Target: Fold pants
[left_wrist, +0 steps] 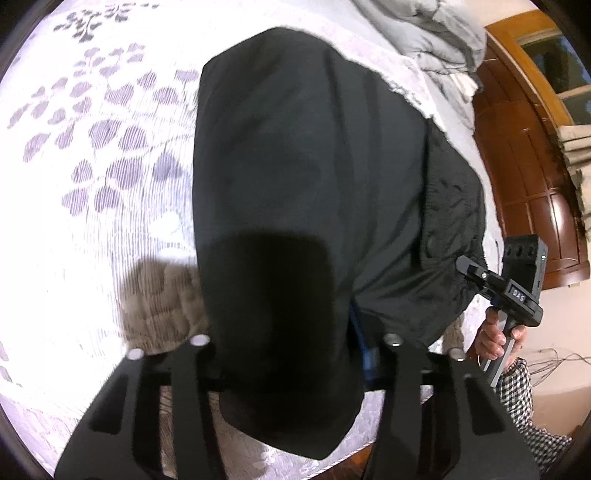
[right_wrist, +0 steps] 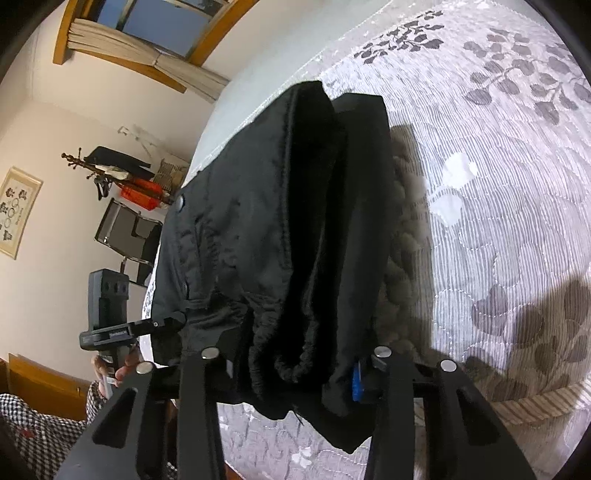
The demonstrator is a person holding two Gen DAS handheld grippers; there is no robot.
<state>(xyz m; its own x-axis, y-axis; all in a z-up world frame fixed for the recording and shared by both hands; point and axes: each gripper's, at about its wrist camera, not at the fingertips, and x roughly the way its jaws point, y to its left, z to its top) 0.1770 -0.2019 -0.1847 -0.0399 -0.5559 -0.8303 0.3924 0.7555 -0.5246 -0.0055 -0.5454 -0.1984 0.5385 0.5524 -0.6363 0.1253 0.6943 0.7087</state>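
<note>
Black pants (left_wrist: 303, 177) hang folded over, lifted above a white bed cover with a grey leaf pattern (left_wrist: 110, 155). My left gripper (left_wrist: 295, 369) is shut on one end of the fabric, which drapes over its fingers. My right gripper (left_wrist: 469, 273) shows at the pants' right edge, clamped on the gathered waistband. In the right wrist view the pants (right_wrist: 266, 229) hang in thick folds between my right gripper's (right_wrist: 295, 365) fingers, and my left gripper (right_wrist: 173, 321) grips their left edge.
A grey duvet (left_wrist: 436, 40) lies bunched at the bed's far end. A wooden headboard (left_wrist: 524, 177) stands to the right. A wall with a window (right_wrist: 162, 26), a coat rack (right_wrist: 110, 173) and a chair (right_wrist: 125, 229) lie beyond the bed edge.
</note>
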